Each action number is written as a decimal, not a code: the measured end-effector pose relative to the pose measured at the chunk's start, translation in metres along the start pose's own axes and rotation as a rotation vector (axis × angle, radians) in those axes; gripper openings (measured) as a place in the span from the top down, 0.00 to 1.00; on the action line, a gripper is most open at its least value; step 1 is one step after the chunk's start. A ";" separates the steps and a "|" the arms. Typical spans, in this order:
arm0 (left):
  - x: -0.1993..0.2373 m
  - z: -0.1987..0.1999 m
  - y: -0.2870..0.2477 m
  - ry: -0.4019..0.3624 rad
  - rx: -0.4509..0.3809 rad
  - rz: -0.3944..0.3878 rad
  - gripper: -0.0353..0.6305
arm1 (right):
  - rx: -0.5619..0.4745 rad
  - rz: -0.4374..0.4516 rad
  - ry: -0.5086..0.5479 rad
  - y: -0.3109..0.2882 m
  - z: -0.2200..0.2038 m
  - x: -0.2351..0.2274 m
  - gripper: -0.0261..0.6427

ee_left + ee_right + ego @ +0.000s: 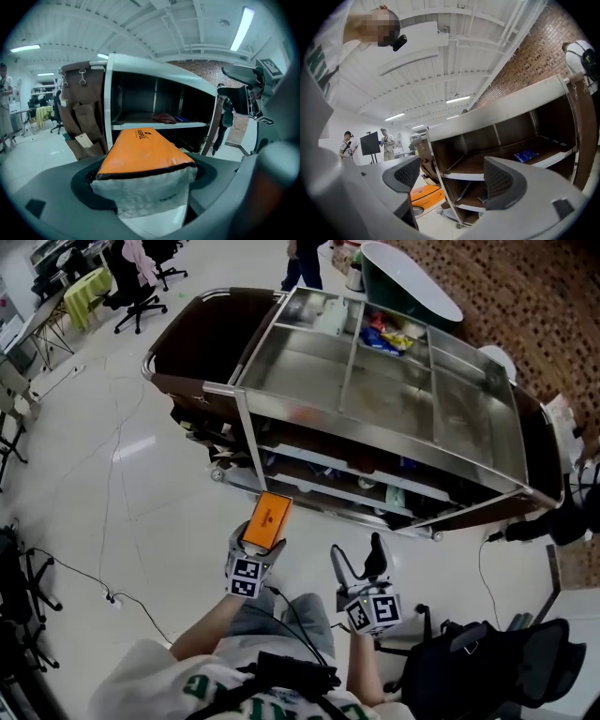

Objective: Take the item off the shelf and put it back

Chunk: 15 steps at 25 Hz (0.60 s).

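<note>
Head view: left gripper (262,538) grips orange packet (267,520); right gripper (359,562) empty.

head cam sits high above the person, aimed steeply down onto the top of the shelf cart (394,390) from its open side. left gripper view rides low and looks along its jaws at the cart's front, fairly near. right gripper view is low too, catching lots of ceiling. all three share the cart and the orange packet (267,519)
</note>
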State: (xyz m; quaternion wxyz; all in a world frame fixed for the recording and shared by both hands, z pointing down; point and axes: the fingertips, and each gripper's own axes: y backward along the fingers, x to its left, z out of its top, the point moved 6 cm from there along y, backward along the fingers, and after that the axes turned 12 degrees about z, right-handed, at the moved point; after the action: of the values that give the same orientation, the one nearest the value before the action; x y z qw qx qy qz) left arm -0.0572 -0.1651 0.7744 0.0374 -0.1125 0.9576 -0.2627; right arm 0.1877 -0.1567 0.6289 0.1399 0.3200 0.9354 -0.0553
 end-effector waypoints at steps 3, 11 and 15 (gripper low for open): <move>-0.001 -0.029 -0.040 0.001 -0.008 0.008 0.30 | -0.011 -0.003 -0.007 -0.006 -0.042 -0.018 0.31; 0.003 -0.097 -0.151 0.000 -0.065 0.048 0.30 | -0.037 -0.021 -0.006 -0.020 -0.145 -0.074 0.31; 0.010 -0.107 -0.233 -0.001 -0.078 0.069 0.30 | -0.048 -0.047 0.006 -0.018 -0.178 -0.091 0.31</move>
State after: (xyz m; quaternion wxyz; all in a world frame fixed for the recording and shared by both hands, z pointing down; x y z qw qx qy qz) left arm -0.0355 -0.3097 0.9850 0.0423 -0.0808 0.9704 -0.2234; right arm 0.2056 -0.1895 0.8260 0.1436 0.2945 0.9441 -0.0353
